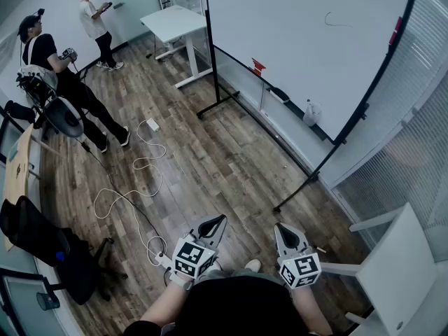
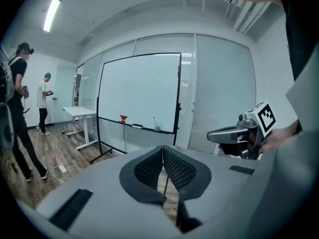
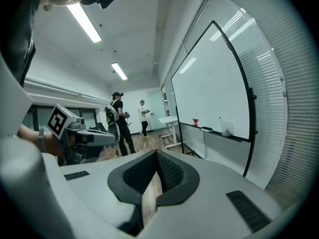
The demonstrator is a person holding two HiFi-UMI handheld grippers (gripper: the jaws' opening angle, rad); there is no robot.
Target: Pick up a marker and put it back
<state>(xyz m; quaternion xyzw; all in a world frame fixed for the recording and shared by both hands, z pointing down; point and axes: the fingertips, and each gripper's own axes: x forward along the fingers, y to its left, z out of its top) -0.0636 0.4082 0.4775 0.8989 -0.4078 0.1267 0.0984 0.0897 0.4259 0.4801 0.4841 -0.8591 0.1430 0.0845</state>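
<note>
Head view: whereabouts of left gripper (image 1: 218,222) and right gripper (image 1: 283,229)?
— Low and near, side by side above the wood floor (image 1: 210,159), apart from each other, tipped a little downward toward the far whiteboard (image 1: 301,33).

Left gripper view: state of jaws?
— Pressed together at the tips, nothing between.

Right gripper view: same check?
— Pressed together as well, nothing pinched.

Marker?
— Not made out with certainty. Noted on the whiteboard's tray (image 1: 294,106), well apart from both grippers: small red thing (image 1: 258,66) at the far end, dark block (image 1: 278,94) beside it, pale bottle (image 1: 312,113) nearer. Too small to tell whether any marker lies among them. Also noted: short red strip (image 1: 397,30) on the board's right frame, unclear.

Rest of room?
— Far left: person in black (image 1: 52,75) and person in white top (image 1: 94,23), both standing. White desk (image 1: 175,23) just past the board's far end. White cable (image 1: 133,187) looped on the floor, left of middle. Black chair (image 1: 42,247) at near left.
</note>
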